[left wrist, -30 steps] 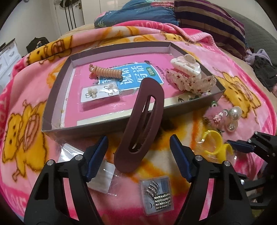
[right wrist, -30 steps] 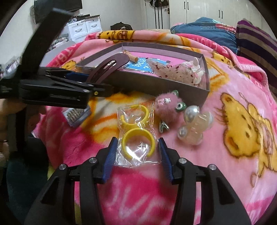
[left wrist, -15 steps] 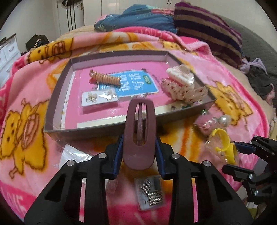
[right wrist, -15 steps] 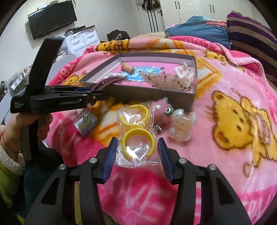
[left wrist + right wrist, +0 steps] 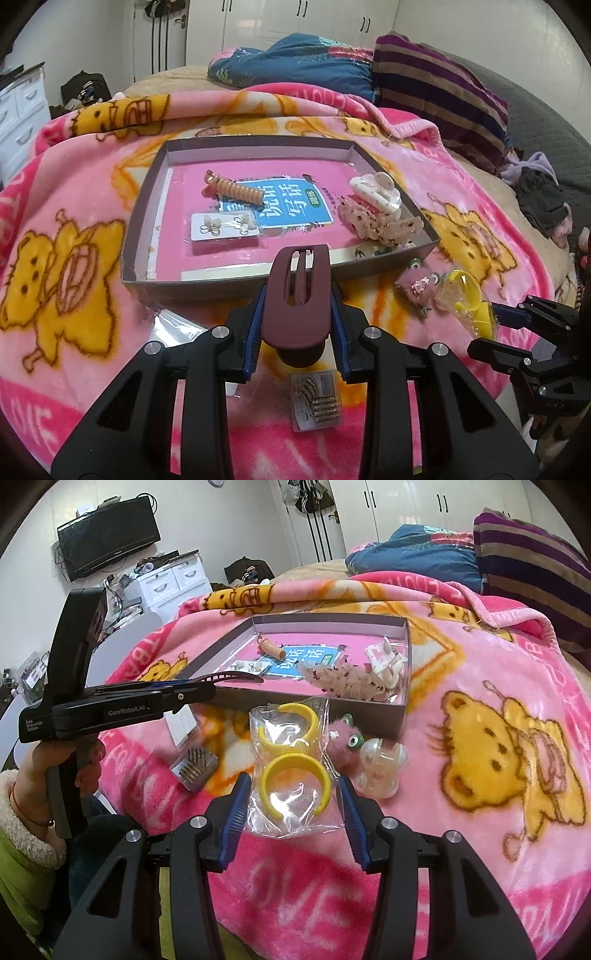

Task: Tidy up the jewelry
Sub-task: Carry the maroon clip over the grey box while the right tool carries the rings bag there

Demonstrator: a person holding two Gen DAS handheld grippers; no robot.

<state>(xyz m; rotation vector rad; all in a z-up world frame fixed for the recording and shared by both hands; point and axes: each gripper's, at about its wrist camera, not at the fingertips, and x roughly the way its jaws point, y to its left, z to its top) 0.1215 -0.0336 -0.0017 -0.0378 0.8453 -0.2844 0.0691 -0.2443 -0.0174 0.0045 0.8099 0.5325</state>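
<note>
My left gripper point(image 5: 295, 321) is shut on a maroon oval hair clip point(image 5: 297, 291) and holds it lifted just before the near wall of the grey box point(image 5: 236, 284); the clip also shows in the right wrist view point(image 5: 236, 677), its tip over the box edge. The box holds a coiled orange hair tie point(image 5: 232, 188), an earring card point(image 5: 225, 226), a white claw clip point(image 5: 376, 192) and a glittery clip point(image 5: 380, 221). My right gripper point(image 5: 293, 808) grips a clear bag with yellow rings point(image 5: 293, 771), lifted off the blanket.
On the pink blanket lie a small case of rhinestone pins point(image 5: 317, 400), a pink fuzzy clip point(image 5: 341, 744), a clear pearl clip point(image 5: 380, 771) and a white packet point(image 5: 181, 723). A dresser point(image 5: 170, 581) stands at the left. Pillows point(image 5: 436, 96) lie beyond the box.
My left gripper closed on the maroon clip, straightened it and lifted it toward the box. My right gripper rose with the bag of yellow rings.
</note>
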